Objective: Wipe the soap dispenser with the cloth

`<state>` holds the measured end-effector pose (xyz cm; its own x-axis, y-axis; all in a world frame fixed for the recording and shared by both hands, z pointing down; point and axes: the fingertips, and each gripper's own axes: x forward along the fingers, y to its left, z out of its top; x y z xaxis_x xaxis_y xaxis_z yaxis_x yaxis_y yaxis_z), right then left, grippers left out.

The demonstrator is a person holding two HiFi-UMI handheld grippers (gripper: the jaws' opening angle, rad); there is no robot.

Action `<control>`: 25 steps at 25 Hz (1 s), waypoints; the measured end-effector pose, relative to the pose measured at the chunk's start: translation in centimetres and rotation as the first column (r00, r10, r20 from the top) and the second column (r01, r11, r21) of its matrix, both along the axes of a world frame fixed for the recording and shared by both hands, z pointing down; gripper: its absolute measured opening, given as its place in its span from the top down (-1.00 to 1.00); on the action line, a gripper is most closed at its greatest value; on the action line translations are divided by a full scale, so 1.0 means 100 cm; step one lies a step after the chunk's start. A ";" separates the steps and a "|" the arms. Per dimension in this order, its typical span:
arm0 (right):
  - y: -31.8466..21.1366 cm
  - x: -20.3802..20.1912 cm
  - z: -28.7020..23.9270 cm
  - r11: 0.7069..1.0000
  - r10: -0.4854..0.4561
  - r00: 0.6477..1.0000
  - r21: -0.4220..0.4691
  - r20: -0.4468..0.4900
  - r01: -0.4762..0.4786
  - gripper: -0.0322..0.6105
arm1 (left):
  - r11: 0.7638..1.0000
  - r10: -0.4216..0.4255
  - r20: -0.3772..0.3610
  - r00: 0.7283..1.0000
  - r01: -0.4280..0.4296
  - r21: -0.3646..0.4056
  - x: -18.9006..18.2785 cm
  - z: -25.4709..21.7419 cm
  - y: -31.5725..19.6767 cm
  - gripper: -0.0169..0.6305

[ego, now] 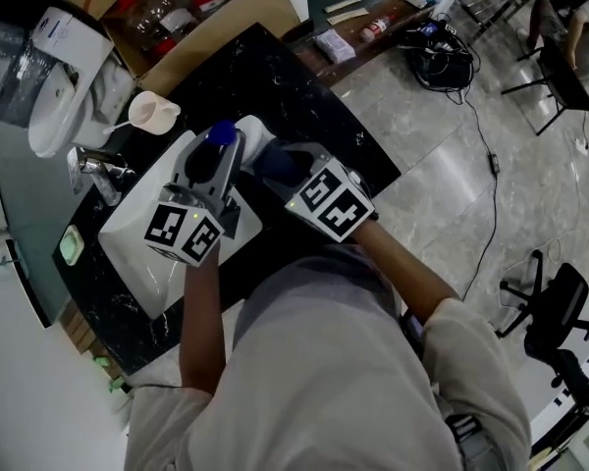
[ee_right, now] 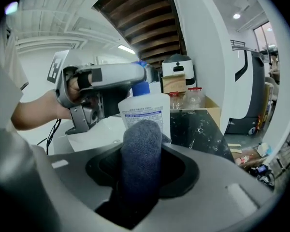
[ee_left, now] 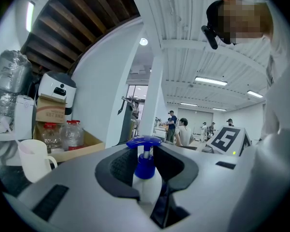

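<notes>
The soap dispenser is a white bottle with a blue pump top and a printed label. My left gripper is shut on its neck, the dark pads pressing either side of the blue collar. From above only the blue pump top shows over the white sink. My right gripper is shut on a folded dark blue cloth, whose rounded end lies against the bottle's label face. In the head view the cloth sits just right of the bottle.
A chrome tap and a white cup stand at the sink's back, on a black marble counter. A cardboard box with jars sits behind. A white cup is left of my left gripper.
</notes>
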<state>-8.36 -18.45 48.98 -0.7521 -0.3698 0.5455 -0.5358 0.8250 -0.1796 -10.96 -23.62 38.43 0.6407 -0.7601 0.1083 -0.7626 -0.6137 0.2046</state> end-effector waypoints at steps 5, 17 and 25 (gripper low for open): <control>-0.008 0.003 -0.013 0.998 -0.007 0.997 -0.056 0.078 0.012 0.37 | 1.000 0.004 0.007 1.000 -0.004 0.005 0.000 0.002 0.000 0.64; -0.007 0.003 -0.038 0.994 -0.079 0.991 -0.061 0.110 0.086 0.37 | 1.000 0.019 0.023 1.000 -0.018 -0.007 0.003 -0.001 0.002 0.64; -0.004 0.000 -0.056 0.992 -0.113 0.985 -0.043 0.130 0.120 0.37 | 1.000 0.014 0.007 1.000 -0.014 -0.008 0.001 -0.001 0.003 0.64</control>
<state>-8.38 -18.85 43.39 -0.8527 -0.2501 0.4587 -0.4068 0.8686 -0.2828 -10.89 -23.33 38.28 0.6503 -0.7503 0.1187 -0.7555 -0.6226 0.2038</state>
